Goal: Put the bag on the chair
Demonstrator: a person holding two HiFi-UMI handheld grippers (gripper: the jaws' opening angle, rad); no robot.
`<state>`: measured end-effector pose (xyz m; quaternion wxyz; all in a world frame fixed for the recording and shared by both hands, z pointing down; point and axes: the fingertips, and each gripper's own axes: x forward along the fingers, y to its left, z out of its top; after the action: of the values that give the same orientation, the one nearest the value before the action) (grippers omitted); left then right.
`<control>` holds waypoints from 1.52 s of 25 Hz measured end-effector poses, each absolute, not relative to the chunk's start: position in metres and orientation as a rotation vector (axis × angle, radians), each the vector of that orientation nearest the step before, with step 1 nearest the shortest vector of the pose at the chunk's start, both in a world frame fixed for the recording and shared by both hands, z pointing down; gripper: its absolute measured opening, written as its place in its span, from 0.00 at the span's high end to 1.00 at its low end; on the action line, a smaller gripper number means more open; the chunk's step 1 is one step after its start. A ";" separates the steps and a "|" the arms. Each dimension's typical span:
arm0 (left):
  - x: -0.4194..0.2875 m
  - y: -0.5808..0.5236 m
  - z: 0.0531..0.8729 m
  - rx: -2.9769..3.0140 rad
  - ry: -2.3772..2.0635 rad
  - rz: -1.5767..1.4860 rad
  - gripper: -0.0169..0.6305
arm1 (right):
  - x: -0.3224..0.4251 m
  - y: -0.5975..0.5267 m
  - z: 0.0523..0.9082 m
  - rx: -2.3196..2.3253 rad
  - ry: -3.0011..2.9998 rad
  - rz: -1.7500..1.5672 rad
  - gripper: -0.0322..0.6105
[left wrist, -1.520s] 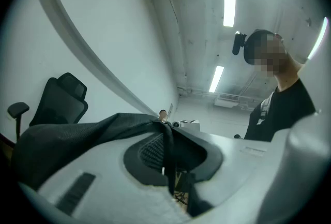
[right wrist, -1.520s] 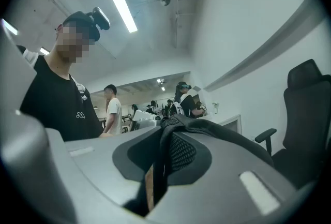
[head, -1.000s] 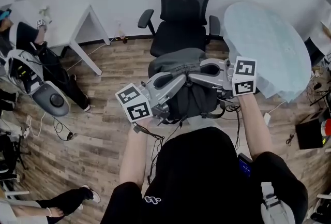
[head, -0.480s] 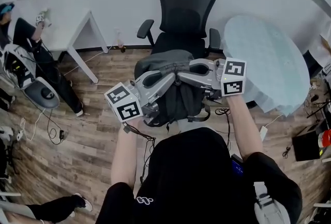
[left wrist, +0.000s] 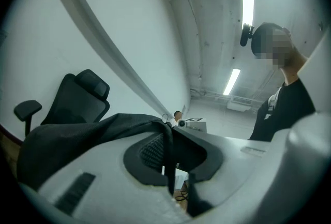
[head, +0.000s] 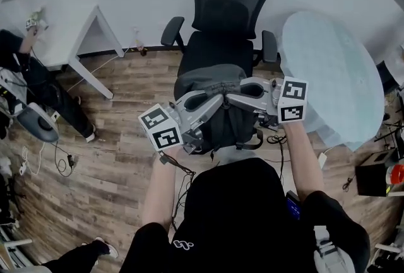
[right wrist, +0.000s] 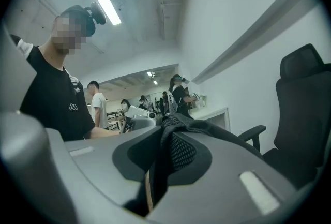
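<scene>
Since the left tool (head: 213, 101) and right tool (head: 236, 96) each pinch the top of the bag (head: 226, 128) hanging beneath them, I'd carry it forward, level, over the chair (head: 218, 51) seat ahead before lowering.

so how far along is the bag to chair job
Done: the grey backpack is lifted, left gripper and right gripper both clamped on its fabric. In hand: holding it by the front of the office chair. Left: lower it onto the seat, release.
</scene>
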<state>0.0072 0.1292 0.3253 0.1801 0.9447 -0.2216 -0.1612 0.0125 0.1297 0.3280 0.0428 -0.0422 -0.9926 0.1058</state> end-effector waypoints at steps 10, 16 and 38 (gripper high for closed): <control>-0.004 -0.060 0.401 2.592 -0.480 -0.441 0.93 | 0.001 -0.059 0.403 -0.192 -2.929 0.549 0.88; -0.019 -0.177 0.436 2.491 -0.440 -0.389 0.93 | -0.013 -0.176 0.439 -0.201 -2.863 0.685 0.89; -0.101 -0.301 0.504 2.184 -0.285 -0.147 0.93 | -0.097 -0.298 0.505 0.149 -2.823 1.146 0.88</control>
<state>-0.1011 -0.3012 0.5043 0.4504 0.8834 -0.1151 -0.0595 -0.0966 -0.2979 0.5055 0.0455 0.0487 -0.9246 0.3751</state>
